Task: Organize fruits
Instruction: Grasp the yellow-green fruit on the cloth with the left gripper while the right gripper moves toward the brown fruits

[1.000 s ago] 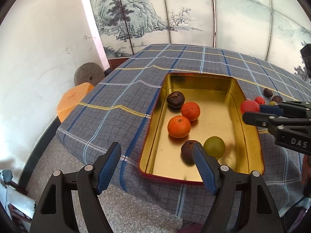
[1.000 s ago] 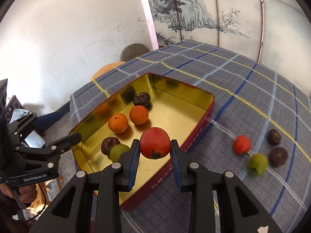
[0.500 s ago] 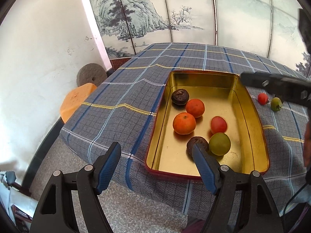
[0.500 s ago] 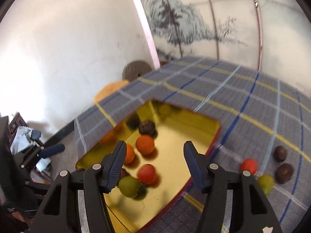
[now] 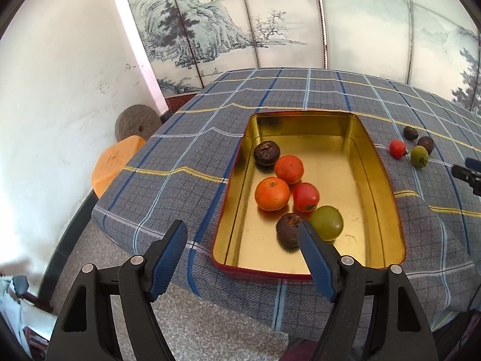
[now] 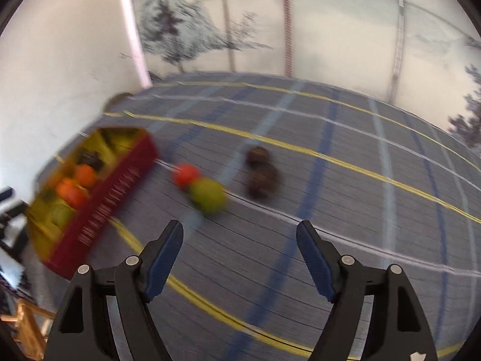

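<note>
**Six fruits in tin, four outside**

Gold tin [image 5: 372, 162] holds two oranges [image 5: 272, 193], red fruit [image 5: 306, 196], green fruit [image 5: 327, 222], two dark ones. Four fruits [image 6: 208, 195] sit on the plaid cloth [image 5: 180, 186] beside it. Left gripper [image 5: 242, 251] spread wide, empty, near tin edge. Right gripper [image 6: 240, 251] spread wide, empty, above cloth; view blurred.

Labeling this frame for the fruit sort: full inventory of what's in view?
Gold rectangular tin with red outer wall: 1, on the cloth.
Fruit in the tin: 6; two orange, one red, one green, two dark brown.
Fruit on the cloth, right of the tin: 4; red, green, two dark brown.
Blue plaid tablecloth: 1.
Orange stool: 1, left of the table.
Left gripper: open, empty.
Right gripper: open, empty.
</note>
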A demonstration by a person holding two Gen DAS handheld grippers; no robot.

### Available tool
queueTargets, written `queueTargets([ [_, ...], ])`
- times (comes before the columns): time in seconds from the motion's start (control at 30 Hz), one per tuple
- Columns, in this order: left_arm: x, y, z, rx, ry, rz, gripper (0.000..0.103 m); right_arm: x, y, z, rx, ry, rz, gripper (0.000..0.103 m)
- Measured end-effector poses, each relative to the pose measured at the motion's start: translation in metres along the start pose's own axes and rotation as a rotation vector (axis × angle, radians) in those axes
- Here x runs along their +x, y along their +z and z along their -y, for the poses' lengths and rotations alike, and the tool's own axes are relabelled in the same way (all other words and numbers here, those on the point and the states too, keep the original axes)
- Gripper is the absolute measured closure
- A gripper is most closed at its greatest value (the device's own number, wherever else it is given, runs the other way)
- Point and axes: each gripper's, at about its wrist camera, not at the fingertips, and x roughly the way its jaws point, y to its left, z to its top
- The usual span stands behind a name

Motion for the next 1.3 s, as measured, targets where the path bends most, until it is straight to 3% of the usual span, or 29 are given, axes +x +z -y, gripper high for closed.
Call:
queueTargets([
  [0.13, -0.004, 0.004, 0.014, 0.040, 0.003, 0.010, 0.027, -0.001, -0.016, 0.050, 0.060, -0.090, -0.048, 0.016],
  [0.43, -0.013, 0.016, 0.055, 0.150, -0.029, 0.024, 0.027, 0.004, -0.033, 0.117, 0.113, -0.230, -0.114, 0.010],
  [0.57, -0.018, 0.034, 0.081, 0.215, -0.160, 0.017, 0.027, 0.006, -0.040, 0.130, 0.179, -0.191, -0.101, 0.002],
  [0.73, -0.013, 0.067, 0.119, 0.255, -0.357, -0.021, 0.027, 0.007, -0.038, 0.129, 0.174, -0.181, -0.103, 0.000],
  [0.83, 0.002, 0.089, 0.153, 0.275, -0.472, -0.095, 0.027, 0.007, -0.038, 0.127, 0.171, -0.164, -0.099, 0.000],
  [1.03, 0.024, 0.107, 0.220, 0.341, -0.460, -0.040, 0.029, 0.002, -0.039, 0.136, 0.217, -0.107, -0.067, 0.000],
  [1.1, 0.040, 0.109, 0.243, 0.386, -0.425, -0.049, 0.035, 0.001, -0.040, 0.137, 0.225, -0.096, -0.061, 0.000],
  [1.3, 0.072, 0.107, 0.269, 0.469, -0.359, -0.055, 0.037, 0.000, -0.040, 0.139, 0.240, -0.066, -0.047, 0.000],
])
